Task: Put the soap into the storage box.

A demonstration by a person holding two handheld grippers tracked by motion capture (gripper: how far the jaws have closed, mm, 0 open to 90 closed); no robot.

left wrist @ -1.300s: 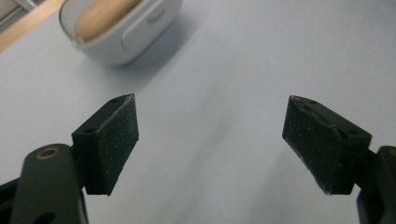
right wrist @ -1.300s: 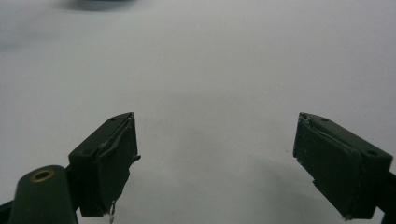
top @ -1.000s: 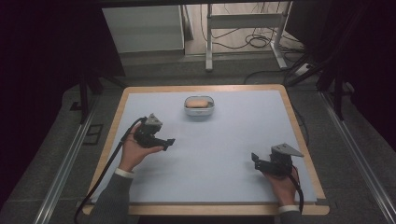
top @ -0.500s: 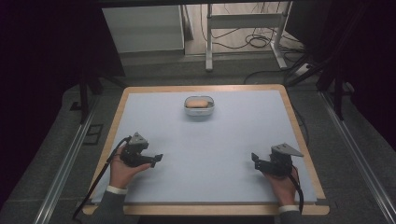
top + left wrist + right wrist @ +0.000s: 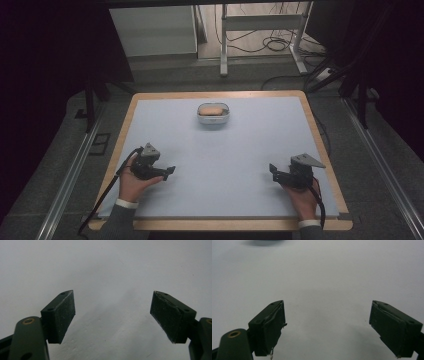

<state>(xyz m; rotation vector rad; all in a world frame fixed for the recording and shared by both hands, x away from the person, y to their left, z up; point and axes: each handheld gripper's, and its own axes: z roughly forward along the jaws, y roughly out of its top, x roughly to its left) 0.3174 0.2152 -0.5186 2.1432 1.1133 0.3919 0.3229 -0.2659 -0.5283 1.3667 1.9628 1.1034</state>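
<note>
Both our left claw [image 5: 170, 171] and right claw [image 5: 272, 169] rest spread and empty near the table's [image 5: 250, 150] front. The small lidded container [image 5: 213, 113], far at the back, looks light, rigid, slippery; we'd grip across its short sides.

L hand [image 5: 134, 181] holds left gripper [image 5: 169, 171] low at near-left, pointing right across the table. Jaws wide apart, nothing betw. them, pads [image 5: 65, 312] bare; they've just been opening a bit. R hand [image 5: 301, 195] holds right gripper [image 5: 272, 169] at near-right, pointing left, jaws spread, pads [image 5: 274, 326] bare.
</note>
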